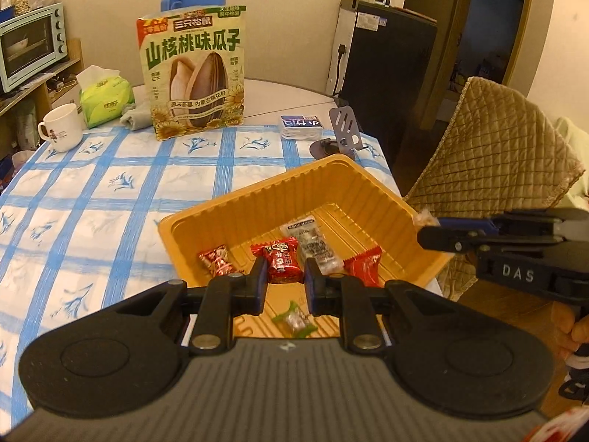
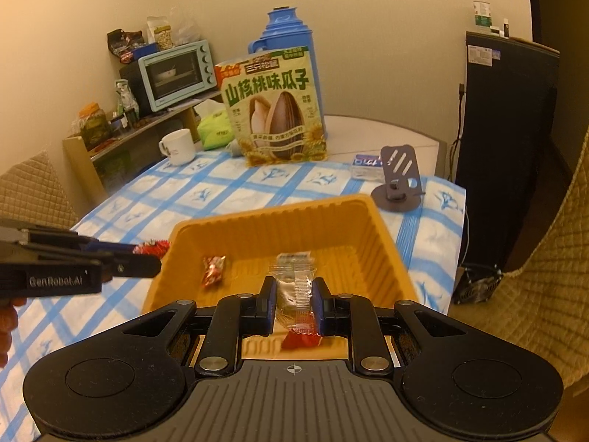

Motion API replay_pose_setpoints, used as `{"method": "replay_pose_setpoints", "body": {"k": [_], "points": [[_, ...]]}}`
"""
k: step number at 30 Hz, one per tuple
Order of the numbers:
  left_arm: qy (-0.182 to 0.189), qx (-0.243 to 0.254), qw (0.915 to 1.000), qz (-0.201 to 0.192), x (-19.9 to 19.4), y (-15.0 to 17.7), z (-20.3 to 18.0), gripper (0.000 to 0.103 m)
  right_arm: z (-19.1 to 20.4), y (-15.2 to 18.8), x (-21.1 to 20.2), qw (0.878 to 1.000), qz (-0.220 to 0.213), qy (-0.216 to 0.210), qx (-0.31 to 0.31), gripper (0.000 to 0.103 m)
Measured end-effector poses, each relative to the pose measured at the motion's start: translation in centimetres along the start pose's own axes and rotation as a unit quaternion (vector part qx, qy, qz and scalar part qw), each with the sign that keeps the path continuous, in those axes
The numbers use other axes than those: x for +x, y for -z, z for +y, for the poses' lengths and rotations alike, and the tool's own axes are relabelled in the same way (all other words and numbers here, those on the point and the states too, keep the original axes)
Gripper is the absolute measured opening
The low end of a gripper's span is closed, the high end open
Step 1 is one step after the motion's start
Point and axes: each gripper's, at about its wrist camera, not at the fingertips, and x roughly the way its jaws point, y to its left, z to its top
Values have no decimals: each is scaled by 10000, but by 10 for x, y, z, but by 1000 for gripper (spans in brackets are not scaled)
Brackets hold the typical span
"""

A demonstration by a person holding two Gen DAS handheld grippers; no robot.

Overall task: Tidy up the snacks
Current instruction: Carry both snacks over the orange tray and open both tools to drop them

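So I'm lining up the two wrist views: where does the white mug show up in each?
Left wrist: the white mug stands far left on the checked tablecloth, beside the green tissue pack.
Right wrist: left of centre, in front of the shelf.
Shared landmark: the sunflower seed bag, standing to the mug's right in both.

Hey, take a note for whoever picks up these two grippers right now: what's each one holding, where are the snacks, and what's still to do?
Left gripper: shut on a red candy, at the orange tray's left side.
Right gripper: shut on a clear-wrapped snack, at the tray's right side.
Done: in the tray lie a second red candy, a clear packet, a red packet and a green candy.
Left: release both held pieces into the tray. The seed bag stands at the back of the table.
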Motion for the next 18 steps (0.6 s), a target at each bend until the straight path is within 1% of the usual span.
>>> {"method": "replay_pose_setpoints", "body": {"k": [7,12,18], "points": [[-139,36,9998,167,36,-10,-5,18,-20,-14,28,10000,86,-2,4,21],[-225,-16,9993,305,61,-15,-8,18,-33,-19,48,9998,203,-5,46,21],[-343,-102,9985,418,82,-19,-6,18,-44,-21,66,9995,302,10,52,21]]}}
